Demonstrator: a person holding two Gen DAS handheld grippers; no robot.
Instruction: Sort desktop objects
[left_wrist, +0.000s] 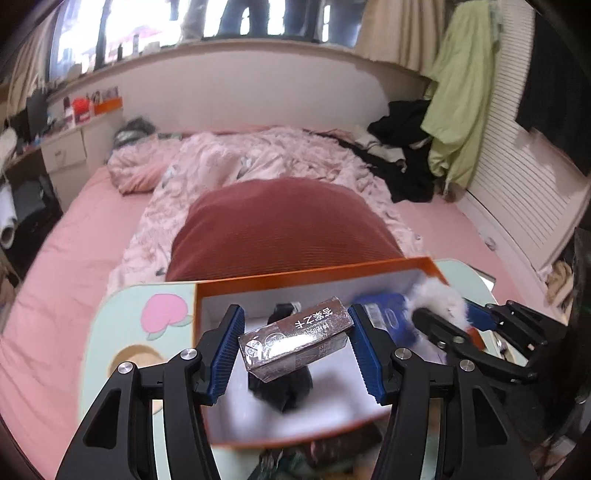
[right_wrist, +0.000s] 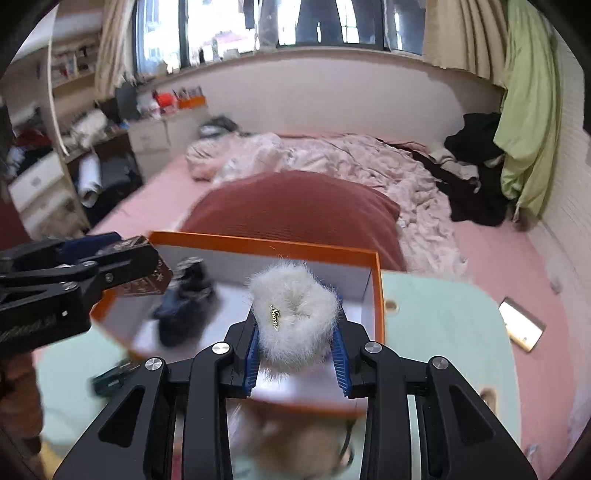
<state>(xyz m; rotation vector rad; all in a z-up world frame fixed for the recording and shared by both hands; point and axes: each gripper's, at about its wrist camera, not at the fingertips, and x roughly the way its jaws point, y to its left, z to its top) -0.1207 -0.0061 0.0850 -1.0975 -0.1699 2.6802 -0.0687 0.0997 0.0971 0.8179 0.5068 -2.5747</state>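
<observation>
**Holding two items over the orange box**

Gripping a small brown rectangular carton with white printed characters (left_wrist: 295, 338), the left gripper (left_wrist: 295, 347) pinches it between its blue ribbed pads (left_wrist: 226, 347), tilted, above the open orange cardboard box with a white inside (left_wrist: 258, 280). Under the carton, on the box floor, lies a dark blue-black fabric bundle (left_wrist: 282, 387).

The right gripper (right_wrist: 298, 352) clamps a fluffy white fur scrunchie with a small gold script tag (right_wrist: 293, 317) between its own blue pads (right_wrist: 339, 362). In the right wrist view the scrunchie sits over the right half of the box, near its front rim; whether it touches the floor of the box cannot be told. In the left wrist view the same scrunchie shows at the box's far right corner, beside a blue packet (left_wrist: 384, 314).

The box stands on a pale green table with a pink peach print (left_wrist: 122, 332), set against a dark red ribbed cushion (left_wrist: 280, 229) on a pink bed (left_wrist: 74, 258).
</observation>
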